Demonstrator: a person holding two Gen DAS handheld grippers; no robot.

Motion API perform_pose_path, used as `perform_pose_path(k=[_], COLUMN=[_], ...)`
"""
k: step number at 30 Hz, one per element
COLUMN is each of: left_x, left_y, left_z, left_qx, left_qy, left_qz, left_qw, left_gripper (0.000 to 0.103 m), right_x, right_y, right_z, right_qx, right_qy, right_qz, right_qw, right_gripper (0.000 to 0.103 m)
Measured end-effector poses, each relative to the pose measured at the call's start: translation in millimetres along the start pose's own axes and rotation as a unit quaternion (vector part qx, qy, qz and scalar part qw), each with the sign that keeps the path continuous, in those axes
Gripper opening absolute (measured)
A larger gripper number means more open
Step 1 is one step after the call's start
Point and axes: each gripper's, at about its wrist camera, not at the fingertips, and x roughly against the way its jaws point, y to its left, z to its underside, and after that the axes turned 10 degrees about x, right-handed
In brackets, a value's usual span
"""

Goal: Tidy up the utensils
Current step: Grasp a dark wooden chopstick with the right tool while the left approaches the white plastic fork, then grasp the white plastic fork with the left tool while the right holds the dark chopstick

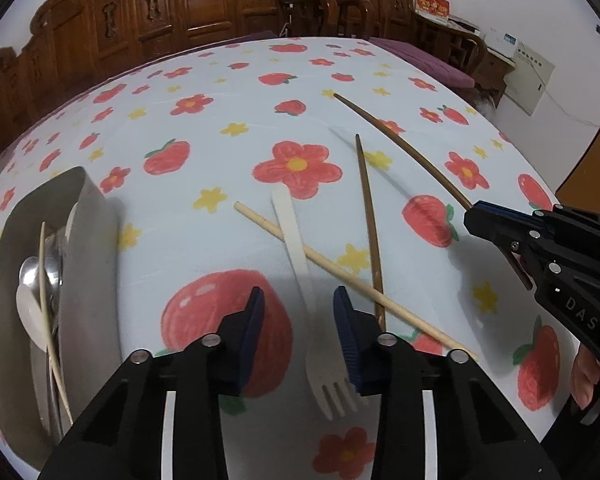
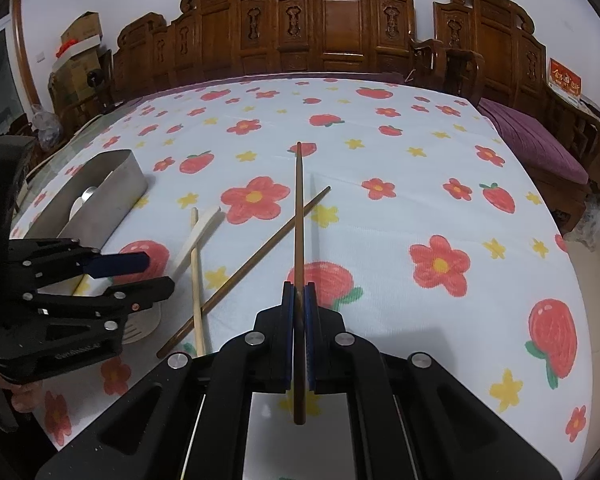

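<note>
Currently partway through. Already sorted into the metal tray (image 1: 96, 216), at the far left of the left tool (image 1: 298, 306): a metal spoon (image 1: 34, 270), a white spoon (image 1: 30, 312) and one pale chopstick (image 1: 50, 320); other contents hidden by the tray wall.

Right tool (image 2: 299, 300): pressed together on a dark chopstick (image 2: 299, 208), gripped near its thick end, shaft running straight ahead of the tool and apparently lifted clear of the table (image 2: 420, 160). Judged ready for carrying to the tray, which lies ahead and to the left of this tool.

Left tool: partly spread, straddling the white fork (image 1: 300, 272). Handle running forward between the two fingers (image 1: 346, 336), tines back toward the tool body. Pads not visibly touching the fork, so no grip confirmed.

Left on the table:
- white fork, directly under the left tool;
- pale chopstick (image 1: 340, 276), crossing the fork handle just ahead of the left tool's fingertips; which lies on top cannot be told for certain;
- second dark chopstick (image 1: 368, 220), ahead and slightly right of the left tool, its near end meeting the pale one.

Estimated progress: roughly half. Remaining: close on the fork, deliver the held chopstick, then collect the last two sticks.
</note>
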Motion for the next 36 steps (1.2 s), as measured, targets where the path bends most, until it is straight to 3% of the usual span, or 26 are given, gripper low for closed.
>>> perform_pose_path(k=[3,9,19,36], left_x=[-3.7,-5.4,6.8,68.8], left_y=[-2.9,2.0,17.1,50.2], left_z=[0.4,1.5,2.1,-10.1], left_qx=[-0.002,0.006,0.013,0.027], left_qy=[0.006,0.007,0.001,-0.05], left_qz=[0.0,-0.004,-0.005,-0.017], left_qw=[1.0,0.9999,0.9999,0.9982], left_gripper=[0.028,0.006,0.005,0.005], right_x=[0.0,-1.5,3.1,28.1], right_y=[0.8,4.5,11.8,50.4], right_z=[-0.6,-0.8,-3.0,-10.6], right_qx=[0.0,0.005,0.007,0.028], right_qy=[-0.001,0.002,-0.004,-0.032], right_qz=[0.0,-0.001,-0.01,-0.034], right_qw=[1.0,1.0,1.0,0.999], right_gripper=[0.006,0.006,0.006,0.006])
